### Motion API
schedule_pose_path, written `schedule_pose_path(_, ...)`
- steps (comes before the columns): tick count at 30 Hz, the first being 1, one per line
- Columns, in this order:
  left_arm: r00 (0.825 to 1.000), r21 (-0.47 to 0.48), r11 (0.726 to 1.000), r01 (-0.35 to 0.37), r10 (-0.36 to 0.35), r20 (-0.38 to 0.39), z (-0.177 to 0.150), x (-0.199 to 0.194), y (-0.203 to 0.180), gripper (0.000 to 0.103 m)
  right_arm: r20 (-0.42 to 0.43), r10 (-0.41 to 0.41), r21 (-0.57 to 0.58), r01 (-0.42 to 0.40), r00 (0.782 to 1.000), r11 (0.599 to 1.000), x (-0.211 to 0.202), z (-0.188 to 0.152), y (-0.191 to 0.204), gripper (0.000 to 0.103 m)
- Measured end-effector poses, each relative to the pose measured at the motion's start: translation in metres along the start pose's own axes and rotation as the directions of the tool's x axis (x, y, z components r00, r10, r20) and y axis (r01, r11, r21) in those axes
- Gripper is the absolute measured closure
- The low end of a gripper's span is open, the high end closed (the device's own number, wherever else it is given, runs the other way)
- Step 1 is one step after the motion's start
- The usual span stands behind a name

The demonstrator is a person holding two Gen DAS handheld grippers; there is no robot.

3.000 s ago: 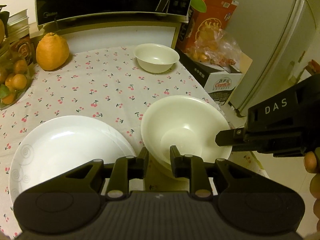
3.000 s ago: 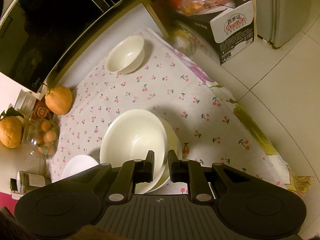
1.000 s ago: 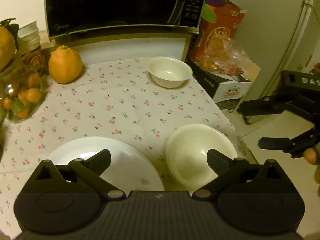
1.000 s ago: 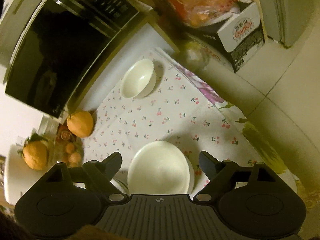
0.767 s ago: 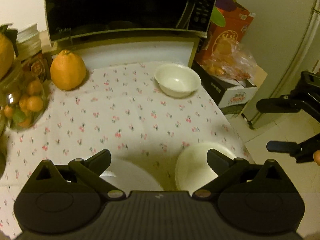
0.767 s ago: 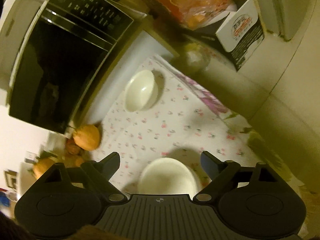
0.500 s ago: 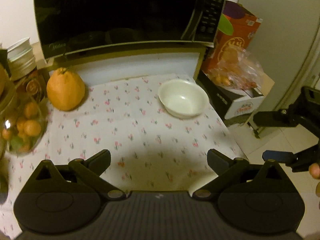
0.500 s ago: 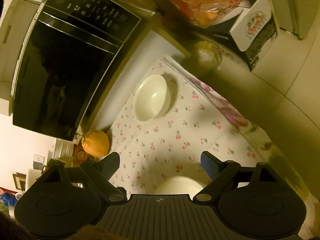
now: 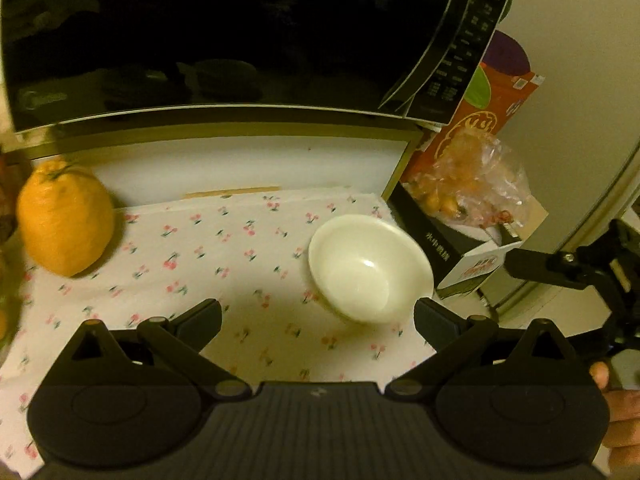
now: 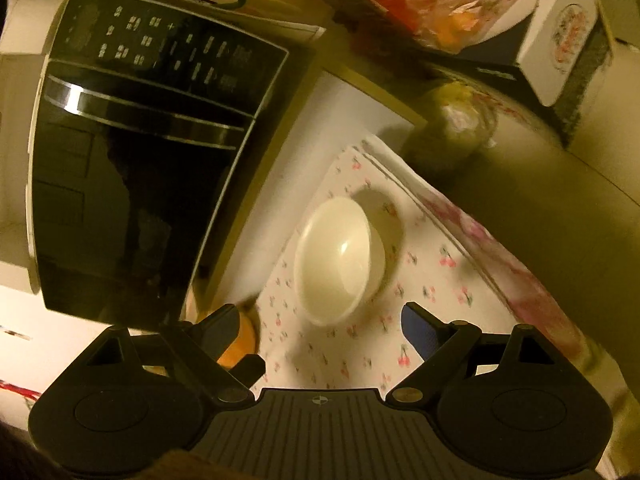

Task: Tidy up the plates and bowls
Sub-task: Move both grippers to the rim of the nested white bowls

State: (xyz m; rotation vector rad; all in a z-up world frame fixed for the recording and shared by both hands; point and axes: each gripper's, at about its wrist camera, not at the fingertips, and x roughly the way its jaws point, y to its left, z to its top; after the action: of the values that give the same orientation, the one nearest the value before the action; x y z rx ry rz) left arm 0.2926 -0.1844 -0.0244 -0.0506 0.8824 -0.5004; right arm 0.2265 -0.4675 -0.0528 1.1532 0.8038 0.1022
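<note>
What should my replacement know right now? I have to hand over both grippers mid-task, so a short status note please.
Left gripper: open, empty, facing the small white bowl.
Right gripper: open, empty, above the same bowl.
The bowl stands upright and alone on the cherry-print tablecloth, in front of the microwave, with a large orange fruit to its left.
Done: cannot be judged; no other plates or bowls are in view.
Left: neither gripper touches the bowl yet; likely grasp it next and move it to the other dishes.

A small white ceramic bowl (image 9: 370, 268) sits on a cherry-print tablecloth (image 9: 224, 248), before a black microwave (image 9: 224, 36), right of a large orange citrus fruit (image 9: 64, 224).
</note>
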Motion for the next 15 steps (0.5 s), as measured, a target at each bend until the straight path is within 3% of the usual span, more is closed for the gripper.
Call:
schedule_pose_path(8,0.998,0.003,0.998,0.065,-0.065,-0.011,0.010,0.026,0.001,0.005,-0.013,0.032,-0.028,-0.032,0.999,0.999,0.027,0.017,-0.005,0.013)
schedule_pose_path(15,0.997,-0.020,0.997,0.073,-0.073,-0.013,0.014,0.042,0.005,0.021,0.012,0.015,-0.043,-0.014,1.000,0.999,0.039,0.021,-0.008,0.017)
